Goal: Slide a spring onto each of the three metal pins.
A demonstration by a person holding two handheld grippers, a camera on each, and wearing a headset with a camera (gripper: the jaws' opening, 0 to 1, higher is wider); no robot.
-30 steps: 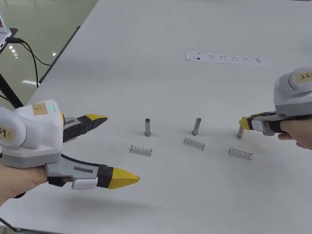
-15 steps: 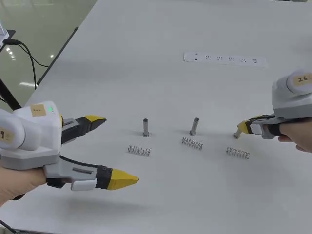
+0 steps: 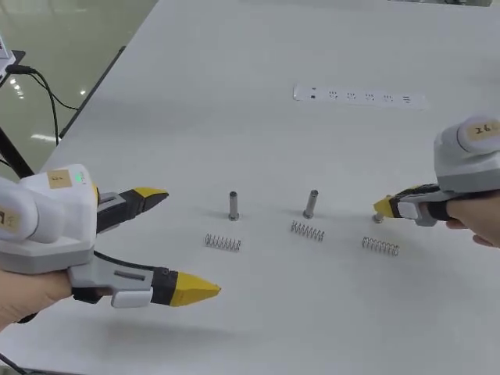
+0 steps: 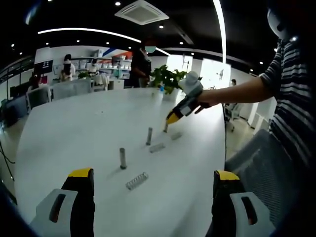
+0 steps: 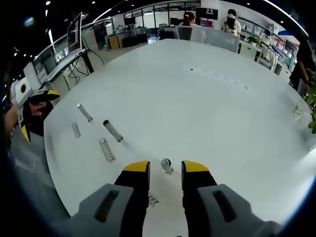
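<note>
Here right tool [image 3: 381,206] straddles pin [image 5: 167,167].

A wide white table [image 3: 234,141] is spread across the head view, and a white power strip [image 3: 359,97] is laid on it at upper right. A glossy greenish floor [image 3: 62,31] and a black cable [image 3: 55,98] are seen at upper left. In the left gripper view, a dark ceiling [image 4: 98,15] is crossed by light strips [image 4: 219,24], an air vent [image 4: 141,11] is set at top centre, and a potted plant [image 4: 165,79] is placed beyond the table. Desks with monitors [image 5: 74,34] are lined up at upper left of the right gripper view.
</note>
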